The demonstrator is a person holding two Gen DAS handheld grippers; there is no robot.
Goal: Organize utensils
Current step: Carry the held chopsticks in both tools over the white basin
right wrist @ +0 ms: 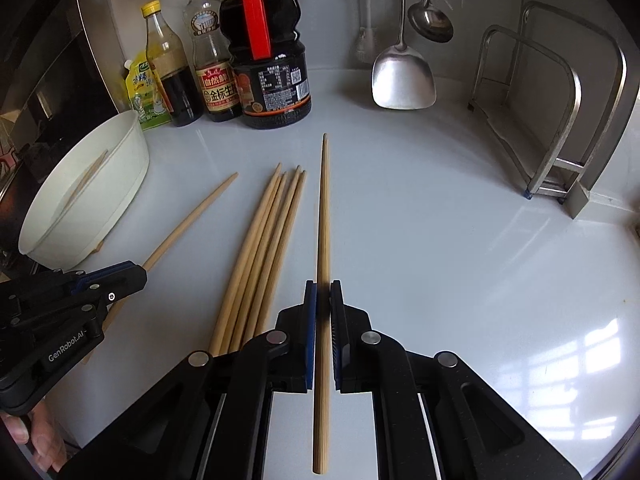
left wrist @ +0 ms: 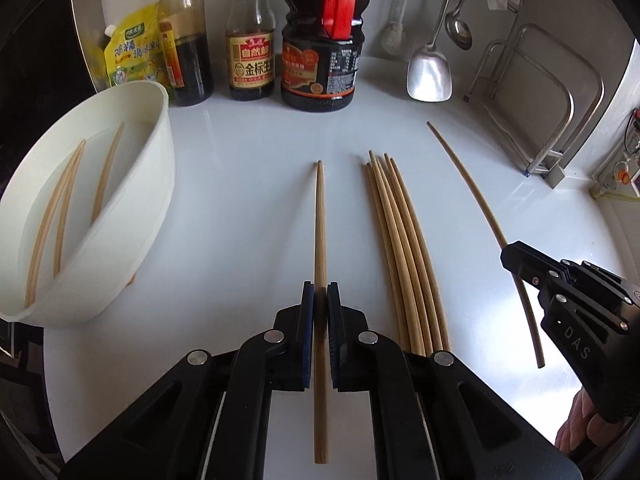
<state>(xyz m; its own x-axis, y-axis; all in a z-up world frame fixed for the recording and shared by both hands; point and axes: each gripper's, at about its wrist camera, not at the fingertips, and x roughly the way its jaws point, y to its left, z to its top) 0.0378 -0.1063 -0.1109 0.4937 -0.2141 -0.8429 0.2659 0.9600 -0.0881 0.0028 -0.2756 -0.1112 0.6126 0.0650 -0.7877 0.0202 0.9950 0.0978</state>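
Left gripper (left wrist: 321, 292), nearest in the left wrist view, is clamped on one chopstick (left wrist: 320, 240) running straight between its pads. To its right a bundle (left wrist: 400, 256) lies on the counter (left wrist: 248, 152); far left a white bowl (left wrist: 132, 216) holds three chopsticks. Right wrist view: right gripper (right wrist: 323, 292) clamped likewise on a second chopstick (right wrist: 323, 220), bundle to its left. Step in hand, judged: carrying singles to join the others. Next move needs a steady carry and a level release. Only the left view shows the bowl's contents clearly; only the right view shows the rack (right wrist: 560, 112) whole.
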